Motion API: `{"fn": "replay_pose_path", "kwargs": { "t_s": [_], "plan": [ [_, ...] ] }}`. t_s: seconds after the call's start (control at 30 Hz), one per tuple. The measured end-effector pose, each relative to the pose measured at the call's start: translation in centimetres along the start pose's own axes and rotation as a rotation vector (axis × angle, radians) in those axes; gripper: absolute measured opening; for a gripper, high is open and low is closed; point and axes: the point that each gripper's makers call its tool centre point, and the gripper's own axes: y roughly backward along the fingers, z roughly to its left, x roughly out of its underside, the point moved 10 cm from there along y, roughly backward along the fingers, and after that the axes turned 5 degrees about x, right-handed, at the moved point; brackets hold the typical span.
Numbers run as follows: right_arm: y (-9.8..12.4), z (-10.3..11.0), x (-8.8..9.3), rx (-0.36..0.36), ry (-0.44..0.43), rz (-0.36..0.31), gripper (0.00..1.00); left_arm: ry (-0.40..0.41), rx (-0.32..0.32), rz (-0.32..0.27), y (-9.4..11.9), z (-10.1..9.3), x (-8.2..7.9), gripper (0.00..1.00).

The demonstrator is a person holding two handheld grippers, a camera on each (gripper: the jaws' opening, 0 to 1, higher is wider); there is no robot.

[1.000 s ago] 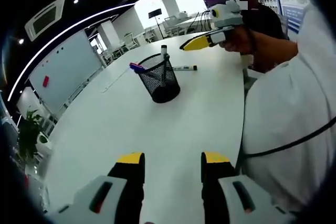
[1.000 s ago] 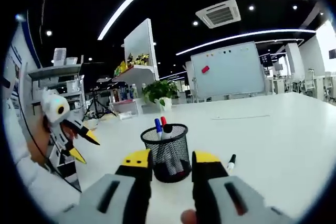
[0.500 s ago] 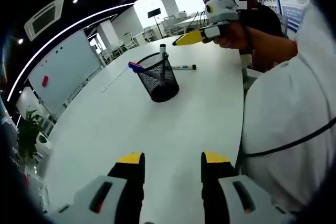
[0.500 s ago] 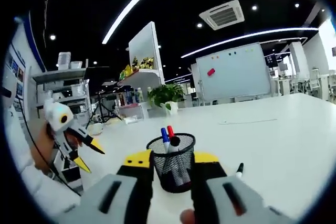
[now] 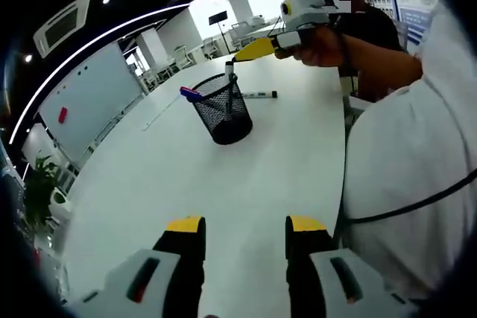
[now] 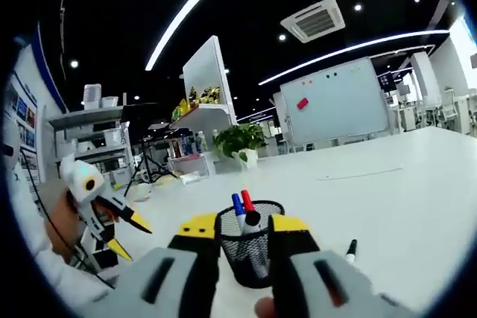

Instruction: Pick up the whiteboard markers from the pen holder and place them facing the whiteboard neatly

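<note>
My right gripper (image 6: pixel 242 230) has come in over the black mesh pen holder (image 6: pixel 252 247) w/ jaws apart, lined up on its markers (image 6: pixel 247 211); nothing grabbed yet. Left gripper (image 5: pixel 242 230) idles open above the white table (image 5: pixel 186 176).

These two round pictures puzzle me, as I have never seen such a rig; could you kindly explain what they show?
A person holds a two-jaw gripper in each hand, and a fisheye camera rides on each, looking forward along its yellow-tipped jaws. In the left gripper view, the left gripper hangs open over a white table, holding nothing. Farther off stands a black mesh pen holder with markers in it, and the right gripper hovers just above it. In the right gripper view, the right gripper is open around the holder's top, where blue, red and black markers stand. A loose marker lies on the table. A whiteboard stands beyond.
</note>
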Motion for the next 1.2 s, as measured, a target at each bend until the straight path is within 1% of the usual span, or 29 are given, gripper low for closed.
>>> {"fn": "replay_pose_path", "kwargs": {
  "t_s": [0.2, 0.33, 0.4, 0.53, 0.63, 0.8, 1.03, 1.1, 1.2],
  "plan": [
    [-0.7, -0.2, 0.4, 0.012, 0.012, -0.001, 0.22, -0.004, -0.014, -0.011, 0.3, 0.2, -0.2, 0.45],
    [-0.9, -0.2, 0.4, 0.001, 0.002, 0.000, 0.21, 0.000, -0.012, -0.005, 0.3, 0.2, 0.1, 0.45],
    [-1.0, -0.3, 0.2, -0.001, -0.013, -0.005, 0.21, 0.001, -0.010, -0.005, 0.2, 0.2, 0.1, 0.45],
    [-1.1, -0.3, -0.1, 0.003, -0.017, -0.011, 0.21, -0.005, -0.006, -0.001, 0.1, 0.1, 0.1, 0.45],
    [-1.3, -0.4, -0.1, 0.002, -0.017, -0.004, 0.21, -0.005, -0.004, -0.010, 0.2, 0.1, 0.0, 0.45],
    [-1.5, -0.3, 0.1, -0.003, -0.023, 0.006, 0.19, -0.001, -0.008, 0.001, 0.1, 0.2, 0.2, 0.45],
    [-1.6, -0.4, 0.2, -0.008, -0.030, 0.008, 0.18, -0.003, -0.002, -0.002, 0.0, 0.1, 0.1, 0.45],
    [-1.6, -0.4, 0.1, -0.014, -0.029, 0.011, 0.15, -0.004, -0.004, 0.006, 0.0, 0.1, 0.2, 0.45],
    [-1.6, -0.5, 0.0, -0.017, -0.042, 0.019, 0.14, -0.003, -0.006, -0.001, 0.2, 0.1, 0.1, 0.45]
  ]
}}
